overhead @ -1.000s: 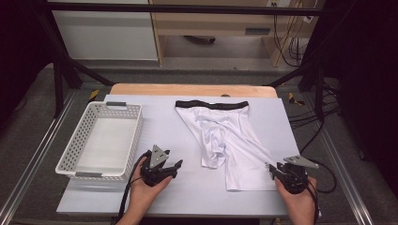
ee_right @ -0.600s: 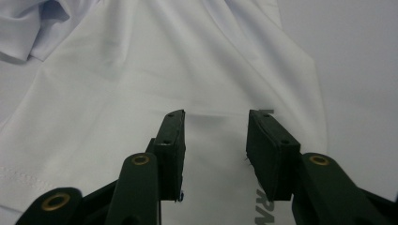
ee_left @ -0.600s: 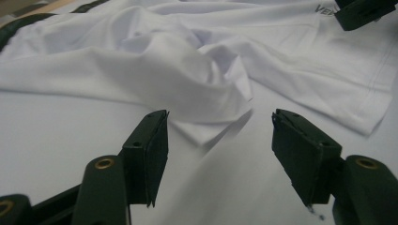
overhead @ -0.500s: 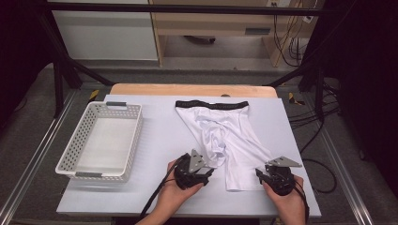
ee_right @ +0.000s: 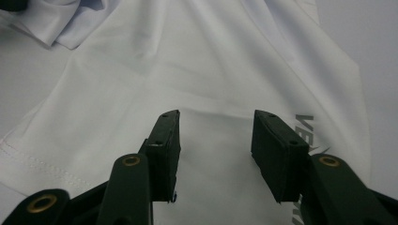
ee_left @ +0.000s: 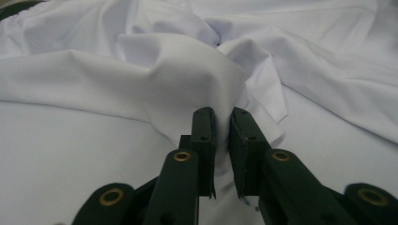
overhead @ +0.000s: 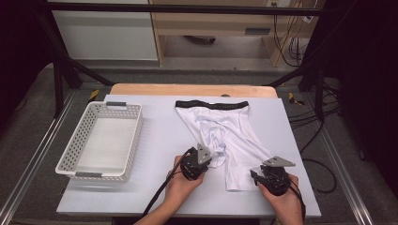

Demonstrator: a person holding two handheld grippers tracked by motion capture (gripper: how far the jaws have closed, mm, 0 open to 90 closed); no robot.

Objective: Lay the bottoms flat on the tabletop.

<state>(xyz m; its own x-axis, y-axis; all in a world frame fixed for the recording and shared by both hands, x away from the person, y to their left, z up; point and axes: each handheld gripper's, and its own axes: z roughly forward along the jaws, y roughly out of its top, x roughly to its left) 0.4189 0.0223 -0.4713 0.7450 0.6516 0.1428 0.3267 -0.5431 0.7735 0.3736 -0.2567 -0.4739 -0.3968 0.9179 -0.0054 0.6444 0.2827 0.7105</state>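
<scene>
High view: white shorts (overhead: 220,136) with a black waistband lie at the centre of the table (overhead: 159,197); a white basket (overhead: 101,140) sits at left. The left gripper (overhead: 206,158) is at the shorts' left leg hem and the right gripper (overhead: 253,176) at the lower right hem, bare tabletop between them and the front edge. Forearms are cut off at the bottom.

Left gripper view: its jaws have just been closing and now pinch a raised fold of white fabric (ee_left: 187,79), hiding what lies behind.

Right gripper view: its jaws have just been opening and stand apart over flat fabric (ee_right: 216,84), gripping nothing; grey lettering at right is cut off
</scene>
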